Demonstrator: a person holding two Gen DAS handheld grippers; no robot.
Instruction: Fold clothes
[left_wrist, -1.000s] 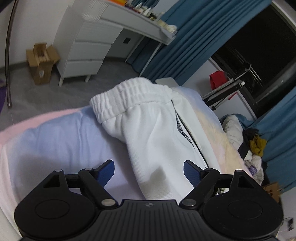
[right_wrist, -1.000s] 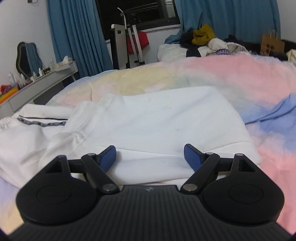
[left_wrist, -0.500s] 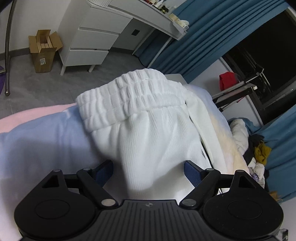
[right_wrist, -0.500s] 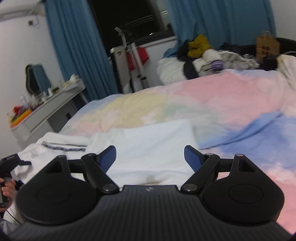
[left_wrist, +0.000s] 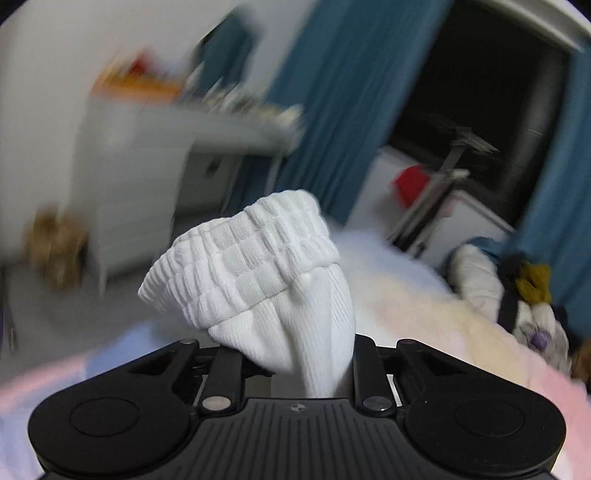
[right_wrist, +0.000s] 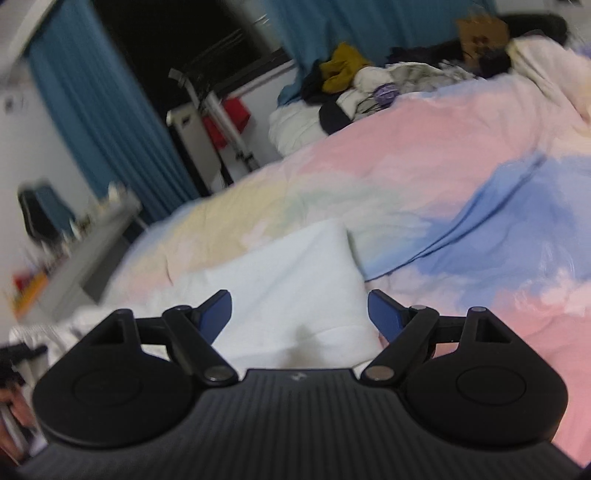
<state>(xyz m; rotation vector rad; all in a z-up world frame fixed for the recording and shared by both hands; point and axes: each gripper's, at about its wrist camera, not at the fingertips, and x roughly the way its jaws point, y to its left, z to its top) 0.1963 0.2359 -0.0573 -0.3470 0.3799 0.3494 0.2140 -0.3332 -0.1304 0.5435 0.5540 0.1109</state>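
Note:
White trousers (left_wrist: 258, 266) with a ribbed elastic waistband are bunched up between the fingers of my left gripper (left_wrist: 291, 365), which is shut on the cloth just below the waistband and holds it lifted above the bed. In the right wrist view the folded leg part of the same trousers (right_wrist: 288, 280) lies flat on the pastel duvet (right_wrist: 424, 192). My right gripper (right_wrist: 299, 314) is open and empty, hovering just above that flat white cloth.
A white dresser and desk (left_wrist: 147, 155) stand beyond the bed's left side. A pile of mixed clothes (right_wrist: 369, 85) lies at the far end of the bed. Blue curtains (left_wrist: 332, 92) and a dark window are behind. A cardboard box (left_wrist: 55, 251) sits on the floor.
My left gripper has closed on the trousers near the waistband and lifted them; the view has swung upward. My right gripper has risen and pulled back, still open.

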